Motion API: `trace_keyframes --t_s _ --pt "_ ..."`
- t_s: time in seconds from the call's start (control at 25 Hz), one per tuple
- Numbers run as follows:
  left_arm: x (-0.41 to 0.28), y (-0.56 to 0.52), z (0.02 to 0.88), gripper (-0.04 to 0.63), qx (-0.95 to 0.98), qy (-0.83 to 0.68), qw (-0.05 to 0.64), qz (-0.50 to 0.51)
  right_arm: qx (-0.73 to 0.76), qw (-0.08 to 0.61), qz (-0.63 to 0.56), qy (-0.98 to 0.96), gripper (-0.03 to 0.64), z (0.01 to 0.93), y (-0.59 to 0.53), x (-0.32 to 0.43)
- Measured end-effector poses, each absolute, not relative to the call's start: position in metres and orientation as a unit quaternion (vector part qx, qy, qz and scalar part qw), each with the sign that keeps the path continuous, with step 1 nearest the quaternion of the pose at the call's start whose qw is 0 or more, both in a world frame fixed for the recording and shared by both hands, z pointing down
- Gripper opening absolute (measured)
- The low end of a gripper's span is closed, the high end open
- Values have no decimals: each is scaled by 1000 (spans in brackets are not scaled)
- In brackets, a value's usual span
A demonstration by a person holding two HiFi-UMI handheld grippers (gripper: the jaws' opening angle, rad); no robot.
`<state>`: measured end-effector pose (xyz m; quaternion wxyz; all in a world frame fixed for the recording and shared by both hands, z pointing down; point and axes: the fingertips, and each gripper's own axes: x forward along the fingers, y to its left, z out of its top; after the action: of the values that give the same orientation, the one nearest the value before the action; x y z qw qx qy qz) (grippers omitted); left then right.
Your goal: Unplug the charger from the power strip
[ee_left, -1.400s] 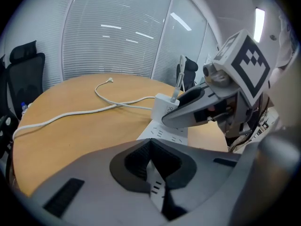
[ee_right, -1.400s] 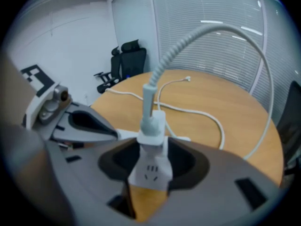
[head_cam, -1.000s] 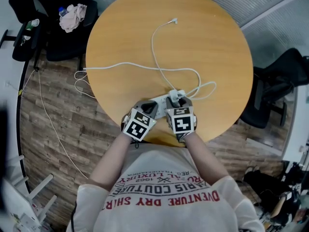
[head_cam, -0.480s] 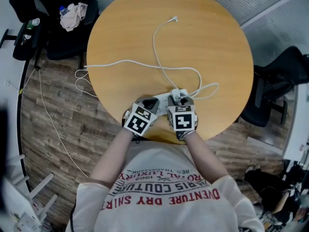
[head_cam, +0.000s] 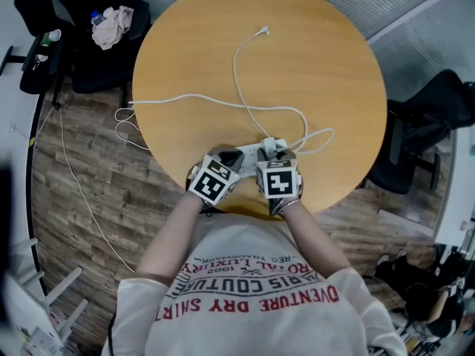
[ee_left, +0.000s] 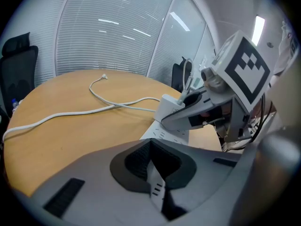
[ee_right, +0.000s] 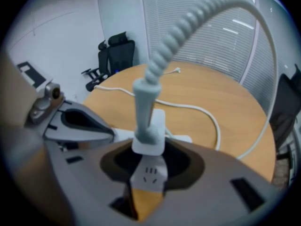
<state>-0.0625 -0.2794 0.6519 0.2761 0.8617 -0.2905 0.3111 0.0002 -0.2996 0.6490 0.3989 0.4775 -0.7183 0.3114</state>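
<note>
A white power strip (head_cam: 249, 154) lies near the round wooden table's (head_cam: 312, 58) front edge. A white charger (head_cam: 273, 146) stands on the strip, and its cable (head_cam: 239, 65) loops across the table. My left gripper (head_cam: 231, 160) is shut on the near end of the power strip (ee_left: 167, 134), which runs between its pads. My right gripper (head_cam: 276, 156) is shut on the charger (ee_right: 157, 126) from above, and the thick cable rises out of the jaws. Below the charger the power strip (ee_right: 150, 173) shows its socket slots. From the left gripper view the right gripper (ee_left: 188, 108) hugs the charger (ee_left: 170, 106).
The strip's own cord (head_cam: 178, 100) runs off the table's left edge and coils on the wood floor (head_cam: 89, 199). Black office chairs stand at the right (head_cam: 423, 132) and at the upper left (head_cam: 96, 43), the latter with a cloth on it.
</note>
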Motion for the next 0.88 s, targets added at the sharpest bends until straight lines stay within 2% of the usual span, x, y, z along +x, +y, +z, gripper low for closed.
trace_keyframes --t_s 0.16,0.6,0.88 --pt "-60 -280 652 33 864 -287 265 317 491 381 310 -720 155 651 -298 2" --pt "-49 -279 653 32 869 -287 241 323 485 407 345 -692 155 651 -292 16" --pt "-46 -274 657 32 867 -284 229 340 482 375 276 -742 155 597 -310 -6"
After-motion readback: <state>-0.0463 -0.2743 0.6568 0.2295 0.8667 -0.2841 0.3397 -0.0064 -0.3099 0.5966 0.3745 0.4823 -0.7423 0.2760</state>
